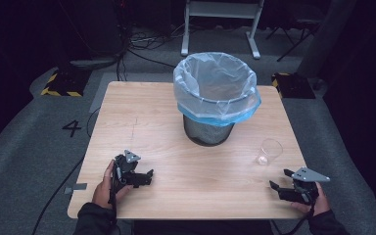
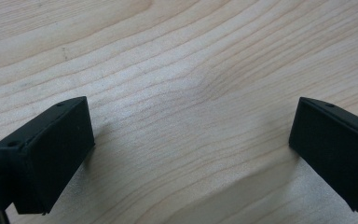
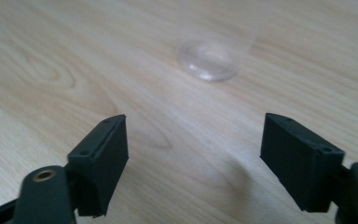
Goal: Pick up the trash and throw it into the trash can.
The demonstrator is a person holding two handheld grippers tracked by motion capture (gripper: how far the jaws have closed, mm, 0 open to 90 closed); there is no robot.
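Two hand-held grippers rest wide open and empty on a wooden table with a lined bin and a clear cup.

High view: a mesh bin (image 1: 209, 128) lined with a clear blue-tinted bag (image 1: 217, 87) stands at the frame's upper centre on the table (image 1: 176, 147); a clear plastic cup (image 1: 268, 151) stands upright at right centre. The left gripper (image 1: 145, 177) sits at lower left, the right gripper (image 1: 281, 179) at lower right, near the cup but apart from it, jaws spread.
Left gripper view: the left gripper's (image 2: 191, 135) jaws stand far apart at the lower corners, bare wood between them.
Right gripper view: the right gripper (image 3: 193, 149) is open too, holding nothing; the cup (image 3: 212, 53) stands blurred at upper centre, beyond the jaws.
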